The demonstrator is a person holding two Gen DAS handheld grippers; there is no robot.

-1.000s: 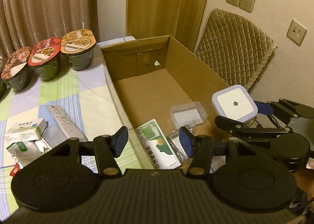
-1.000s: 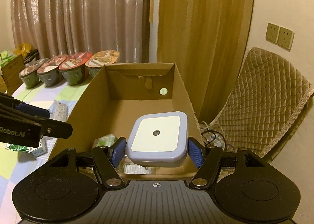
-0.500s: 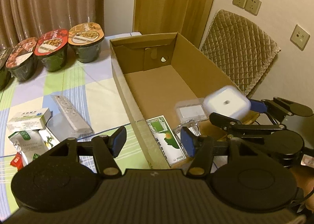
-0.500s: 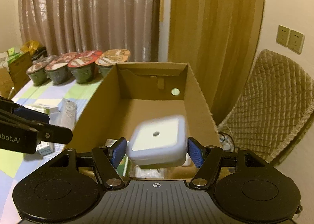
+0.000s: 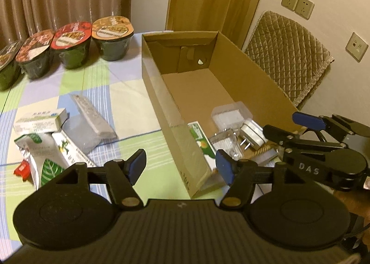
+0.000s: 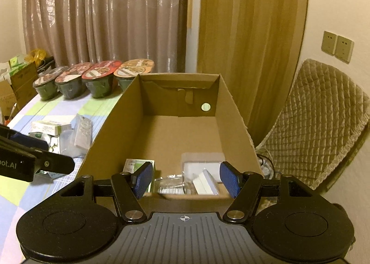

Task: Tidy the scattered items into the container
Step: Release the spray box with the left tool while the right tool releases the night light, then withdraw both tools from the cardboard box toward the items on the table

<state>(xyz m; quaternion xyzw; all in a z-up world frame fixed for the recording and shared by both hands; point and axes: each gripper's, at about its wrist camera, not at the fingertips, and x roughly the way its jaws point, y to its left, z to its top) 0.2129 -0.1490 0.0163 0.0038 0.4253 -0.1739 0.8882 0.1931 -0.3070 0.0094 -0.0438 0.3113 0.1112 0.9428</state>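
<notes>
Right hand-held gripper (image 6: 186, 182): spread, empty, above brown cardboard box (image 6: 115, 120).
Left hand-held gripper (image 5: 180, 167): spread, empty.
Next candidate: grey bagged remote control (image 5: 92, 113) at 10 o'clock on the bench (image 5: 124, 93) — light, stiff, slippery film; grip across its narrow middle.

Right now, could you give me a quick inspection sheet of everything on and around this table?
Surface: checked tablecloth, partly covered.
Job's things: cardboard box holds the night light, a green packet and clear plastic cases.
Clutter: remote, medicine box and pouches outside the box; noodle bowls at the back.
Grippers: left gripper open; right gripper open above the box.
Cables: some on the floor.
Surroundings: curtains, padded chair, wall sockets.
</notes>
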